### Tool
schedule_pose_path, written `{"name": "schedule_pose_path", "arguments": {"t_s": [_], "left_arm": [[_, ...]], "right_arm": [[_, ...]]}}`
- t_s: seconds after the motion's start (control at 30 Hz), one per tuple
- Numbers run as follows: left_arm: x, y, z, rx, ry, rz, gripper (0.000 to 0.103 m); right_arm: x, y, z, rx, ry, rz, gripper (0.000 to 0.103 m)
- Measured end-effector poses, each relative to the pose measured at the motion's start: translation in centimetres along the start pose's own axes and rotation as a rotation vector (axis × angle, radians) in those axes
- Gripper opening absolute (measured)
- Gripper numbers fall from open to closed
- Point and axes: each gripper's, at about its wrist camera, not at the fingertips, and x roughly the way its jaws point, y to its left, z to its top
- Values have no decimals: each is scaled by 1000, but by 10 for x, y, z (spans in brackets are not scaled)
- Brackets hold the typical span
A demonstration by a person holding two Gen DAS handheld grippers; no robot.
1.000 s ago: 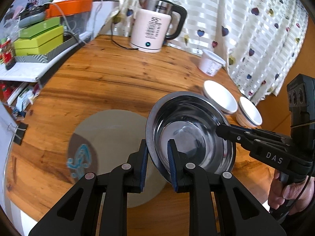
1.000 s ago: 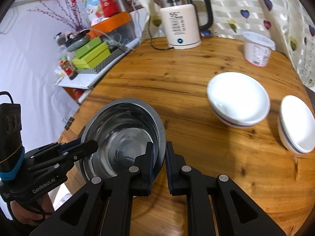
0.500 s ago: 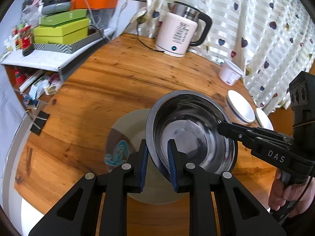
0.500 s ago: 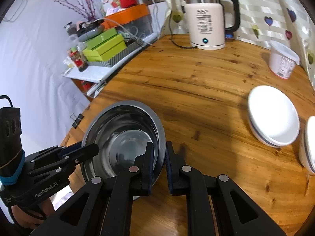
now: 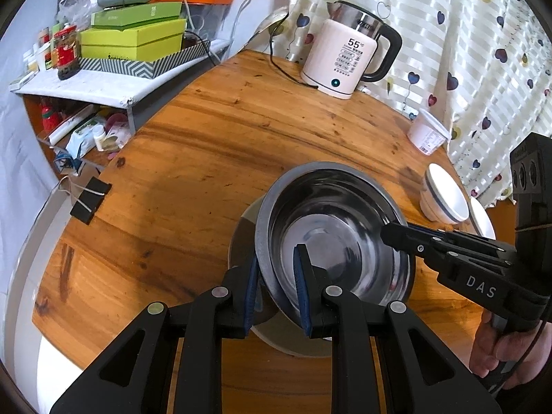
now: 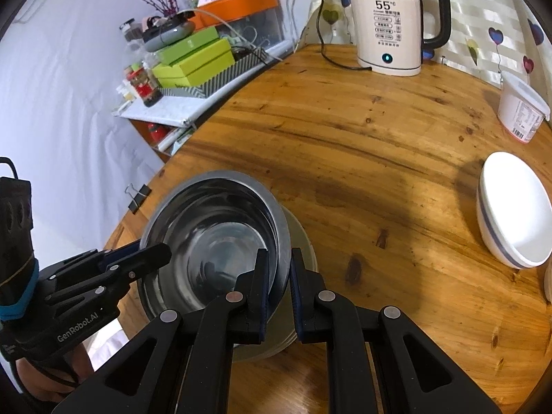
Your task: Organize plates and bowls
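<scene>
Hidden: the grey plate lies mostly under the steel bowl, only its left and near edges showing; whether bowl and plate touch cannot be told; a second white bowl is cut off behind the right tool's body
Left tool: clenched on the steel bowl's near rim, one blue pad outside the wall, one inside
Right tool: clamped on the opposite rim in the same way; a hand shows at its handle
Steel bowl: round, mouth up, tipped a little; over the plate near the bench's front edge
White bowl: upright on the bench, well apart to the right; blue band round its wall
Tub: white, lidded, by the curtain
Kettle: cream, at the far edge, cord trailing left
Bench: round, varnished wood, knots and dark streaks
Room: heart-print curtain behind; cluttered shelf at left with green boxes; a binder clip at the bench's left edge
</scene>
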Motion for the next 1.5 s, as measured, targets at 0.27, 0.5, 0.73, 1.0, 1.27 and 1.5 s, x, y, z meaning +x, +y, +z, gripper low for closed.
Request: {"name": "schedule_pose_path", "arguments": {"t_s": [0.27, 0.5, 0.73, 1.0, 1.27, 1.5], "left_arm": [[4, 3, 0, -5, 6, -2, 21], [9, 4, -1, -12, 19, -15, 21], [0, 8, 3, -25, -9, -17, 22], [-11, 5, 8, -21, -49, -4, 22], [-19, -15, 10, 26, -81, -24, 22], [-21, -38, 10, 70, -82, -44, 22]], "right_arm": [[9, 0, 0, 3, 17, -1, 13], [12, -2, 1, 8, 17, 17, 14], [-1, -11, 5, 25, -13, 33, 30], [-26, -23, -5, 42, -73, 31, 42], [-44, -31, -22, 47, -102, 30, 47], [-60, -37, -29, 57, -117, 42, 49]]}}
